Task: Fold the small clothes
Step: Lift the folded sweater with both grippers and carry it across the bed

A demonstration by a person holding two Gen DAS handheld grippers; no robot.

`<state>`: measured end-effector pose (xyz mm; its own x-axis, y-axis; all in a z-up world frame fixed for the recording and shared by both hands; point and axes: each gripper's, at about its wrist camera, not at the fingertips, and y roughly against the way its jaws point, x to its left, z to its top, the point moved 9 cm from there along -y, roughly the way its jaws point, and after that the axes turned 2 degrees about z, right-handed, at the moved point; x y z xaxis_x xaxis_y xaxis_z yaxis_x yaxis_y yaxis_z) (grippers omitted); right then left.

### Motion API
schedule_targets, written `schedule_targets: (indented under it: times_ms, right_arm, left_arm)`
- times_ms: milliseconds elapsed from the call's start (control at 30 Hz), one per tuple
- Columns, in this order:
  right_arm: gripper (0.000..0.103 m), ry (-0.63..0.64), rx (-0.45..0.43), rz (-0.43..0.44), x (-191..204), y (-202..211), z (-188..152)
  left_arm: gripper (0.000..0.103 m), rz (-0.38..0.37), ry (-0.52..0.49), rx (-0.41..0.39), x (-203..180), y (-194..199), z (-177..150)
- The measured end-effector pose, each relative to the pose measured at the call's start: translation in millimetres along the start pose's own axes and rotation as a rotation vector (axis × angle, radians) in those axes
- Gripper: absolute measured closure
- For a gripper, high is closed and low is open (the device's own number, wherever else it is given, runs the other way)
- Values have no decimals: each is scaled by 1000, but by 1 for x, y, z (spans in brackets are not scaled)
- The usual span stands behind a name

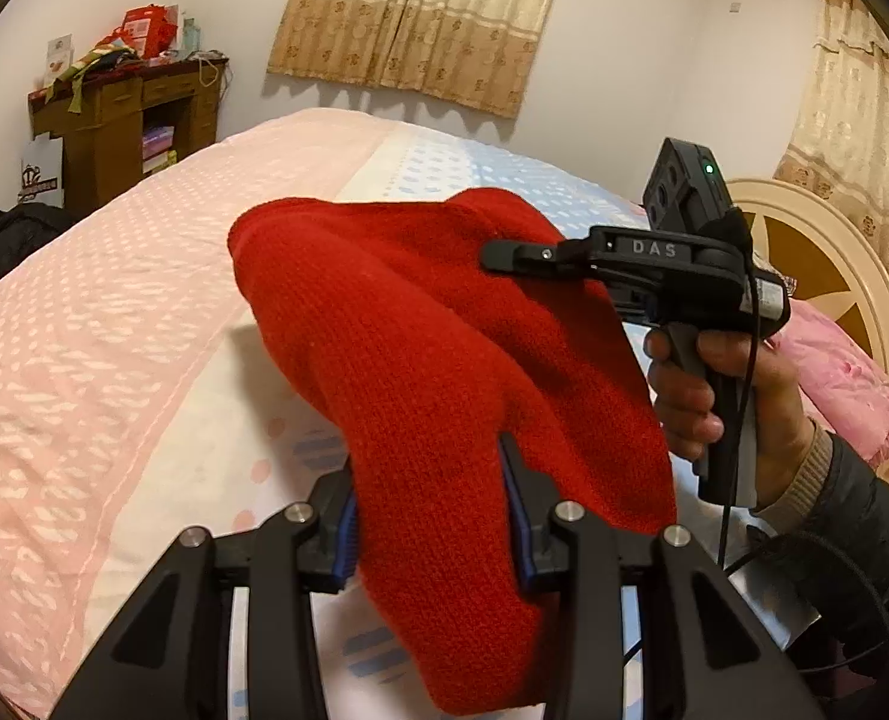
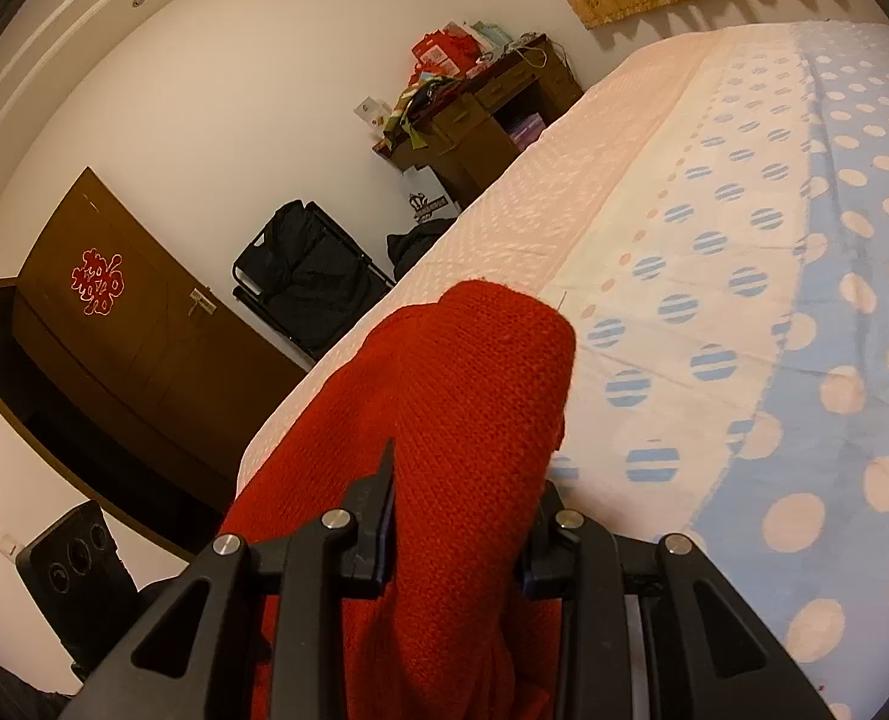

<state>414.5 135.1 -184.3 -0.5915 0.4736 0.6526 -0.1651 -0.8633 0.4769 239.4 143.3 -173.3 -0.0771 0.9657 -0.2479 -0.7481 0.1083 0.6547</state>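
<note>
A red knitted garment [image 1: 420, 360] hangs in the air above the bed, stretched between both grippers. My left gripper [image 1: 432, 510] is shut on its near edge, the cloth bunched between the blue-padded fingers. My right gripper [image 1: 495, 255] shows in the left wrist view at the right, clamped on the garment's far upper edge. In the right wrist view the same garment [image 2: 462, 396] fills the gap between the right gripper's fingers [image 2: 462, 516] and drapes forward over them.
The bed [image 1: 114, 300] has a pink and blue dotted sheet [image 2: 774, 300]. A pink pillow [image 1: 834, 372] lies by the round headboard [image 1: 816, 252]. A dark wooden desk [image 1: 120, 126] with clutter stands by the far wall, and a door [image 2: 114, 324] is at the left.
</note>
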Motion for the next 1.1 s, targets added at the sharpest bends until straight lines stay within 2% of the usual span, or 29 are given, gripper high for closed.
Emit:
schedule_targets:
  times_ms: [500,1100]
  right_arm:
    - [72,-8,74,0,5,-52,-11]
    - [70,-62,125,-69,-32,-76,-27]
  left_arm:
    - [63,22,60,38,21,3,-25]
    - [59,43,35,41,26,-5,-31]
